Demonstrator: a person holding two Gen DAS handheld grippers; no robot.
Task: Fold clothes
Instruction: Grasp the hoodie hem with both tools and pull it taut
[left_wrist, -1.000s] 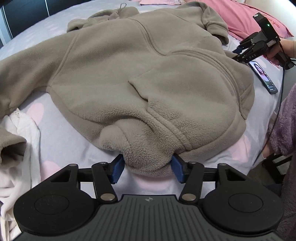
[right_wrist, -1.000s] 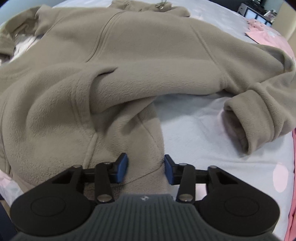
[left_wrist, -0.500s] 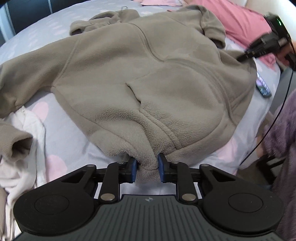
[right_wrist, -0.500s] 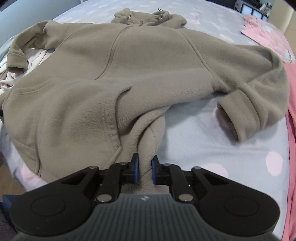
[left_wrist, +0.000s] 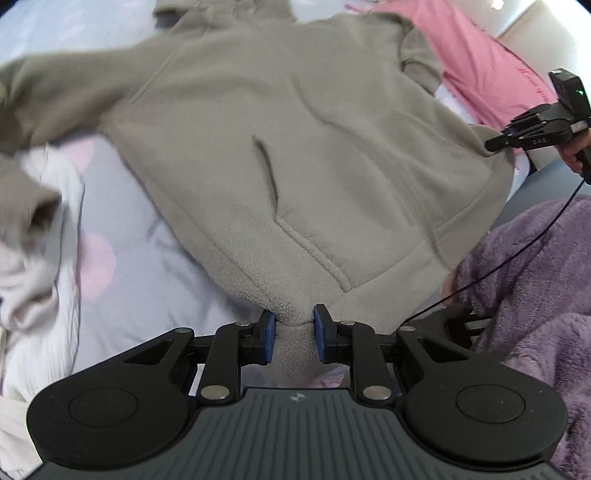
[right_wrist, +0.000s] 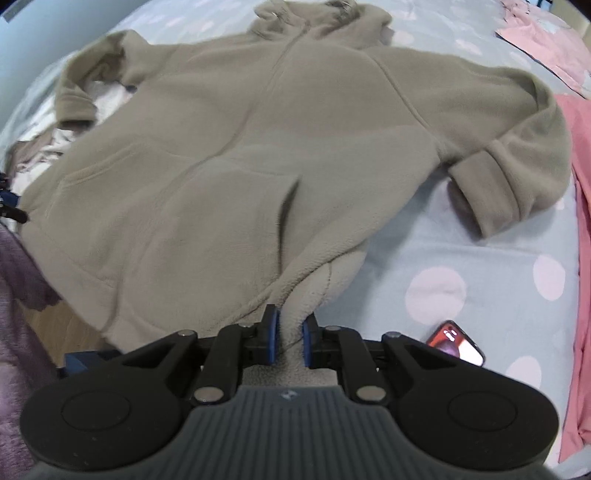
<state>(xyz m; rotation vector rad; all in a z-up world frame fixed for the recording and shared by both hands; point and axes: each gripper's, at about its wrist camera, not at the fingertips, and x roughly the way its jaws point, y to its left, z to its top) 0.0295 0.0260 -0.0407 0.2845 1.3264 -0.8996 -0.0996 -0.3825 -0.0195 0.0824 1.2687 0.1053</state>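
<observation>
A taupe fleece hoodie (left_wrist: 295, 147) lies front up on the bed, hood at the far end, both sleeves spread sideways. My left gripper (left_wrist: 294, 334) is shut on the hoodie's bottom hem at one corner. My right gripper (right_wrist: 289, 338) is shut on the hem at the other corner of the hoodie (right_wrist: 295, 155). The hem is stretched between the two and pulled toward the bed's near edge. In the left wrist view the right gripper (left_wrist: 517, 138) shows at the far right, held by a hand.
The bed sheet (right_wrist: 480, 266) is pale blue with pink dots. A phone (right_wrist: 456, 341) lies lit beside my right gripper. Pink clothing (left_wrist: 487, 62) lies to the right, white clothing (left_wrist: 33, 266) to the left. A purple fleece sleeve (left_wrist: 535, 277) is close by.
Both grippers closed on the hem about one second ago and have since pulled the hoodie toward the near bed edge, flattening its body; the phone is now uncovered.
</observation>
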